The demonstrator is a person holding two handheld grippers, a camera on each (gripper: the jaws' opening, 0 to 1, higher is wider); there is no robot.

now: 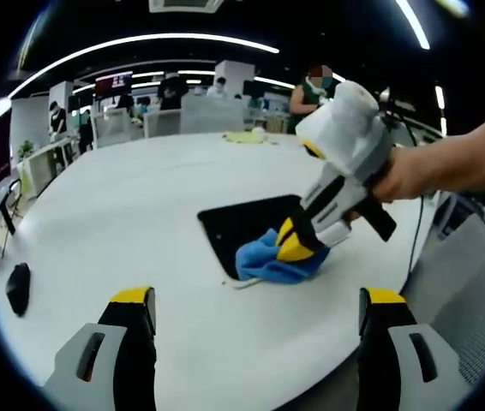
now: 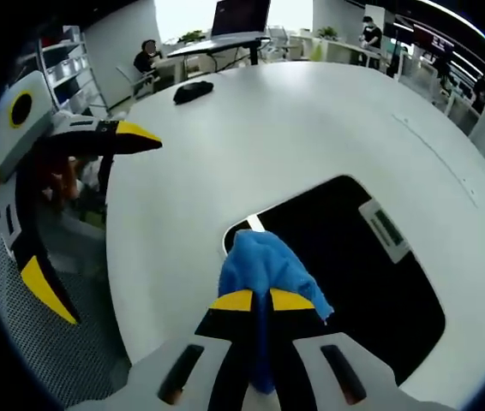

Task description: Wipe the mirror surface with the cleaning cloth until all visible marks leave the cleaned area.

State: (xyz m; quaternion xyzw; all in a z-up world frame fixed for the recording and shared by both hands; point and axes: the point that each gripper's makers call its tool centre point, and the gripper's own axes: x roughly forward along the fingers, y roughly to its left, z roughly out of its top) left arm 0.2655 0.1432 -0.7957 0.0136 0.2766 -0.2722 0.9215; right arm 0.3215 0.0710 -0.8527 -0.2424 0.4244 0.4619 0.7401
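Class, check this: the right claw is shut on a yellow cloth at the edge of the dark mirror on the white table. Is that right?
Not quite. The cloth is blue, as the right gripper view shows. The rest holds: the right claw is shut on it at the edge of the mirror on the table.

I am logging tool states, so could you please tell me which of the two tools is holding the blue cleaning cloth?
The right tool holds it, shut on the blue cleaning cloth at the mirror's corner. The left tool is open over the white table.

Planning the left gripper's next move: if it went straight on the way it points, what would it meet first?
Probably the blue cleaning cloth held by the right gripper on the dark rectangular mirror, after bare white table; depth is unclear.
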